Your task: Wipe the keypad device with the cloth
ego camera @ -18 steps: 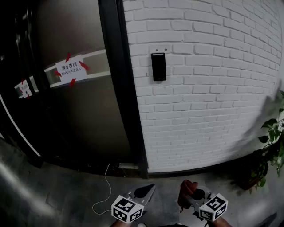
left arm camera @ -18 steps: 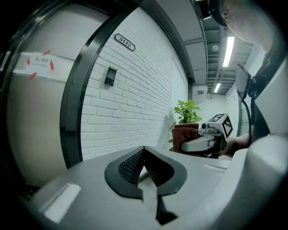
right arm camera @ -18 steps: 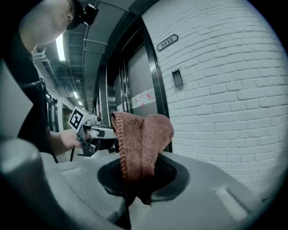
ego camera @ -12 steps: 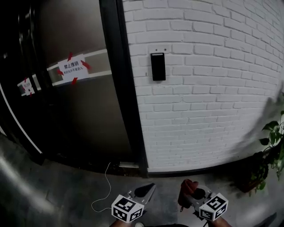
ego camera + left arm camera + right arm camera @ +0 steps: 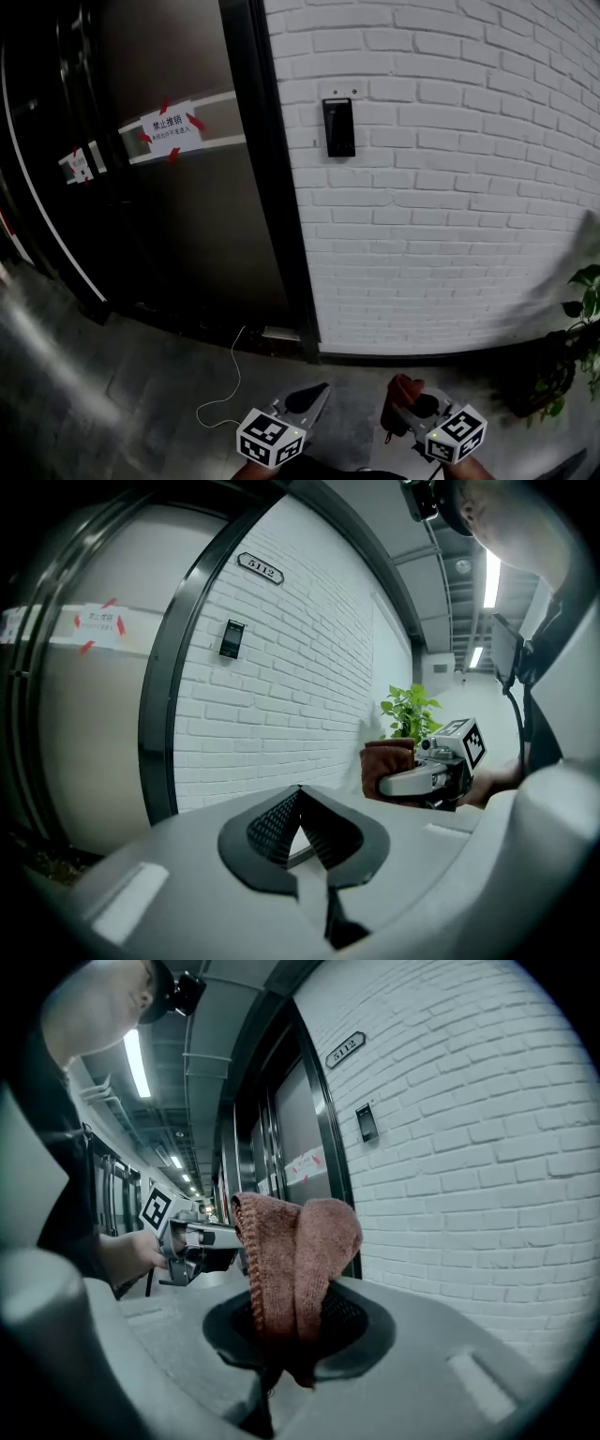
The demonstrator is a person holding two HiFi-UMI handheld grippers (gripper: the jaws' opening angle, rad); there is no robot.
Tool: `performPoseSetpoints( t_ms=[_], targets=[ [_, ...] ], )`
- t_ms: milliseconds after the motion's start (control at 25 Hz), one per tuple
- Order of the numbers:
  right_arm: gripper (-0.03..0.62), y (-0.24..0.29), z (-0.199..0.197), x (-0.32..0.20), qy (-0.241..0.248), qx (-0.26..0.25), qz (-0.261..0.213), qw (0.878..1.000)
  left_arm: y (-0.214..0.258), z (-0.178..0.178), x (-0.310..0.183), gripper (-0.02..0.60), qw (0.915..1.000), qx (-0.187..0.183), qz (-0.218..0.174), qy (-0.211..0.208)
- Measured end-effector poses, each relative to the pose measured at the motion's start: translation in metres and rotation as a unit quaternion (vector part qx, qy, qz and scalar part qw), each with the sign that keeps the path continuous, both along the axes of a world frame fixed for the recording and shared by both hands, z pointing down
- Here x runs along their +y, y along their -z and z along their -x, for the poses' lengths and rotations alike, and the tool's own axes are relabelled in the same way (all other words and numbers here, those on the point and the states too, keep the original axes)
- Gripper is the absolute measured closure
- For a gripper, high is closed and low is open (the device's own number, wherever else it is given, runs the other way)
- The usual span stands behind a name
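The keypad (image 5: 338, 127) is mounted on the brick wall (image 5: 450, 187); well below the keypad, the left gripper (image 5: 298, 794) has its jaws pressed together and empty, and the right gripper (image 5: 286, 1330) pinches the cloth (image 5: 295, 1241).

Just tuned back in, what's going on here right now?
A person holds a gripper in each hand, facing a white brick wall beside a dark door. The right gripper is clamped on a folded reddish-brown cloth. The left gripper is shut and holds nothing. Both hang low, well short of the keypad mounted higher up on the wall. Wiping has not begun.
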State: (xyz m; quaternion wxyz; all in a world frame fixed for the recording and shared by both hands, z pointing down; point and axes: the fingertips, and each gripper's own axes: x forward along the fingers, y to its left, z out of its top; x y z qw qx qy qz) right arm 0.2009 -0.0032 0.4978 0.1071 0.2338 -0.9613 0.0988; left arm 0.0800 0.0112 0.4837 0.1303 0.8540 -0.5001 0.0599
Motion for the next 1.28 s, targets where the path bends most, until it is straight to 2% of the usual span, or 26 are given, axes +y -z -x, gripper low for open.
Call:
performPoseSetpoints(
  t_ms=[200, 360, 600, 840, 1040, 1280],
  targets=[
    [0.539, -0.007, -0.002, -0.016, 0.008, -0.003, 0.010, 1.000, -0.012, 0.001, -0.006, 0.565, 0.9997, -0.004, 0.020, 0.012],
    [0.539, -0.012, 0.012, -0.037, 0.005, -0.003, 0.010, 1.000, -0.011, 0.017, -0.034, 0.565, 0.9998, -0.004, 0.013, 0.011],
    [0.539, -0.015, 0.046, -0.081, -0.032, -0.002, 0.012, 0.999, -0.009, 0.050, -0.090, 0.565, 0.9995, -0.009, 0.008, -0.031],
    [0.539, -0.004, 0.099, -0.133, -0.073, 0.000, -0.005, 0.997, 0.003, 0.096, -0.152, 0.565, 0.9968, -0.004, -0.004, -0.080],
    [0.539, 0.000, 0.146, -0.156, -0.099, 0.008, -0.006, 0.995, -0.001, 0.129, -0.182, 0.565, 0.9917, -0.004, 0.001, -0.128],
    [0.539, 0.005, 0.174, -0.176, -0.116, 0.016, -0.016, 0.993, 0.003, 0.146, -0.211, 0.565, 0.9880, 0.003, -0.005, -0.154]
  ],
)
